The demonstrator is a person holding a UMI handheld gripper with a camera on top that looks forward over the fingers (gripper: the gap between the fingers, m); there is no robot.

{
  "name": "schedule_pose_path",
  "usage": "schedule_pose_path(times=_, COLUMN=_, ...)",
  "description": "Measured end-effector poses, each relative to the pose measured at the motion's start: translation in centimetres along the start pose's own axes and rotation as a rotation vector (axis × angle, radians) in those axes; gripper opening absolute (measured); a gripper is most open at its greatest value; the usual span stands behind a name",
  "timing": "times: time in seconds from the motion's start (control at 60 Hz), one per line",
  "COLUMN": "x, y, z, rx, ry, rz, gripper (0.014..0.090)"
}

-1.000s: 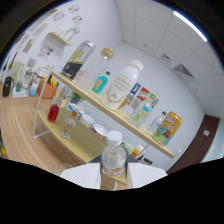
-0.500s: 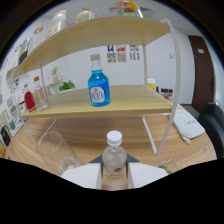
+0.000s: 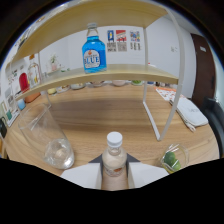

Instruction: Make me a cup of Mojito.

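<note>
My gripper (image 3: 114,172) is shut on a small clear bottle (image 3: 114,159) with a white cap, held upright between the fingers (image 3: 82,175). Just ahead and to the left stands a tall clear glass (image 3: 50,137) on the wooden table, with what looks like ice at its bottom. To the right of the fingers sits a small clear cup holding a lime piece (image 3: 171,159). A blue bottle labelled BLUE (image 3: 93,50) stands on the wooden shelf (image 3: 110,75) beyond.
The shelf rests on white metal legs (image 3: 150,112) right of the bottle. Small bowls and jars line up under the shelf. Red containers (image 3: 24,82) stand at the far left. A white flat device (image 3: 190,111) lies on the table at the right.
The view has swung level and closer to the table. The glass now stands nearer the fingers, and the lime cup has come into sight. The bottle stays gripped.
</note>
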Motion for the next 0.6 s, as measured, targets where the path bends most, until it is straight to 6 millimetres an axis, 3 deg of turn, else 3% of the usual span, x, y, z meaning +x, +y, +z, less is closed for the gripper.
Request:
schedule_pose_path(times=0.083, x=0.1, y=0.0, z=-0.1, rx=0.000, ry=0.010, rz=-0.016, gripper=0.0376)
schedule_pose_path(times=0.167, x=0.4, y=-0.2, z=-0.6, rx=0.005, ry=0.029, rz=-0.021, gripper=0.0471)
schedule_pose_path(times=0.25, x=0.4, y=-0.9, z=-1.8, rx=0.019, ry=0.034, rz=-0.016, gripper=0.0691)
schedule_pose_path(times=0.35, x=0.3, y=-3.0, z=-4.5, rx=0.061, ry=0.057, rz=-0.013, gripper=0.0853)
schedule_pose_path(times=0.467, x=-1.0, y=-6.1, z=-8.6, rx=0.132, ry=0.069, rz=0.014, gripper=0.0852)
schedule_pose_path(times=0.6, x=-3.6, y=-8.4, z=-12.7, rx=0.183, ry=0.076, rz=0.006, gripper=0.0853)
